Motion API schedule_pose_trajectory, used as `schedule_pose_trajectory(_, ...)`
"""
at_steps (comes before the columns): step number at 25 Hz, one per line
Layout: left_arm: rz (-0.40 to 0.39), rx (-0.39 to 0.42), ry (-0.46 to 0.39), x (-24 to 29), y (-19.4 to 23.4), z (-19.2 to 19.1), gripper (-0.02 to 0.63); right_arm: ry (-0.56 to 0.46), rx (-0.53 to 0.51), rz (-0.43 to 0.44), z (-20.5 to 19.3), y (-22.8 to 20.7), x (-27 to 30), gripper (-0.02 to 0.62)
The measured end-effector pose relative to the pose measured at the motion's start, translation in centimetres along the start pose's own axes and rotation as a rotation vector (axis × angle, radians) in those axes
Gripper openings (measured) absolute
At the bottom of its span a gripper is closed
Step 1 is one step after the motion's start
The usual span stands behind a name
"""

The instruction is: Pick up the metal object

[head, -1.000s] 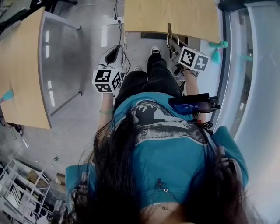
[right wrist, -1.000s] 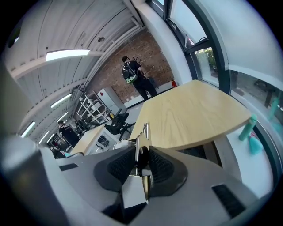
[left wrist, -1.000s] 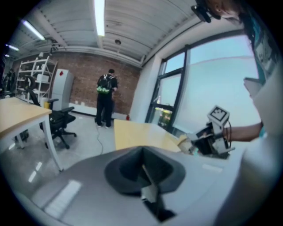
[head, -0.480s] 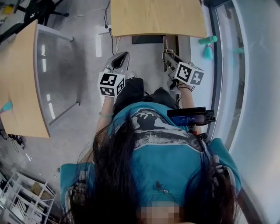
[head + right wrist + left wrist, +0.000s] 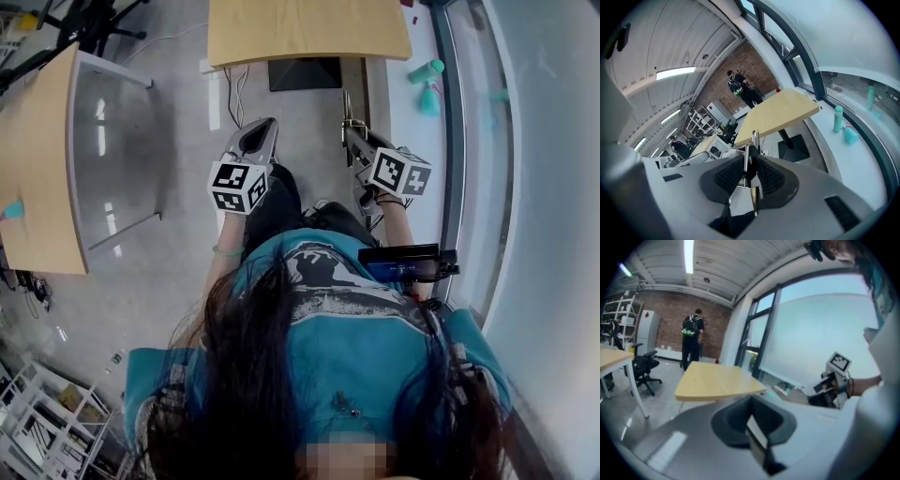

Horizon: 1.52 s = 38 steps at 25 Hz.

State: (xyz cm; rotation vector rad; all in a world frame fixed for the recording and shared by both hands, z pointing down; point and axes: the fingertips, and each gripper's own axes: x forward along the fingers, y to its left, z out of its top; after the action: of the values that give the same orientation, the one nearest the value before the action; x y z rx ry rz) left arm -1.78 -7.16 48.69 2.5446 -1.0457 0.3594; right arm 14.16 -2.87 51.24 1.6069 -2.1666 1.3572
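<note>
My right gripper point(image 5: 352, 141) is shut on a thin metal object point(image 5: 346, 108) that sticks out ahead of its jaws. In the right gripper view the metal object point(image 5: 752, 145), a narrow strip with a black middle part, stands upright between the ribbed pads point(image 5: 774, 180) of that gripper point(image 5: 750, 174). My left gripper point(image 5: 257, 142) is held level with it on the left, its jaws together with nothing between them point(image 5: 757, 430). Both are carried in front of the person's body, above the grey floor.
A wooden table point(image 5: 309, 28) on a black base point(image 5: 305, 73) stands ahead, and another wooden table point(image 5: 37, 169) is on the left. Teal bottles point(image 5: 427, 73) sit on the white window ledge at right. A person point(image 5: 691, 341) stands far off by the brick wall. Wire shelving point(image 5: 47, 431) is at lower left.
The whole scene has shifted: the table ahead slid left and up, and its black base came into view. Both grippers travelled with the person; the right one kept the metal object.
</note>
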Motion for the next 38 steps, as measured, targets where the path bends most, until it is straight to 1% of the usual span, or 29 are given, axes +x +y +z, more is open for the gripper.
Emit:
schedule_pose_trajectory(7, 0.031, -0.017, 0.02, -2.7, -10.6, -4.9, 0.003, 0.014, 0.002, 0.041, -5.0, -4.0, -8.3, 0.1)
schedule_pose_trajectory(9, 0.043, -0.013, 0.031, -4.1, -12.9, -6.0, 0.003, 0.021, 0.005, 0.058, -6.3, -4.4, -10.0, 0.1)
schedule_pose_trajectory(11, 0.065, -0.006, 0.037, -5.6, -14.3, -6.8, 0.003, 0.028, 0.007, 0.088, -7.4, -4.2, -10.9, 0.1)
schedule_pose_trajectory(15, 0.101, 0.017, 0.051, -7.8, -15.5, -7.7, 0.003, 0.032, 0.011, 0.127, -9.3, -3.5, -11.9, 0.1)
schedule_pose_trajectory(18, 0.116, 0.021, 0.058, -9.8, -16.3, -8.5, 0.003, 0.036, 0.034, 0.155, -11.0, -2.7, -12.8, 0.1)
schedule_pose_trajectory(25, 0.117, 0.028, 0.063, -11.6, -16.9, -9.1, 0.003, 0.035, 0.041, 0.187, -12.1, -1.0, -13.1, 0.1)
schedule_pose_trajectory(28, 0.107, 0.035, 0.068, -13.2, -16.7, -9.8, 0.003, 0.038, 0.039, 0.188, -13.4, 0.4, -12.9, 0.1)
schedule_pose_trajectory(31, 0.109, 0.024, 0.059, -15.6, -16.0, -10.3, 0.003, 0.046, 0.027, 0.183, -14.7, 2.4, -13.0, 0.1)
schedule_pose_trajectory(34, 0.111, 0.026, 0.043, -16.3, -15.3, -9.8, 0.003, 0.042, 0.023, 0.183, -14.5, 3.3, -13.0, 0.1)
schedule_pose_trajectory(38, 0.102, 0.024, 0.024, -16.1, -14.9, -9.4, 0.003, 0.03, 0.015, 0.164, -14.2, 3.3, -13.0, 0.1)
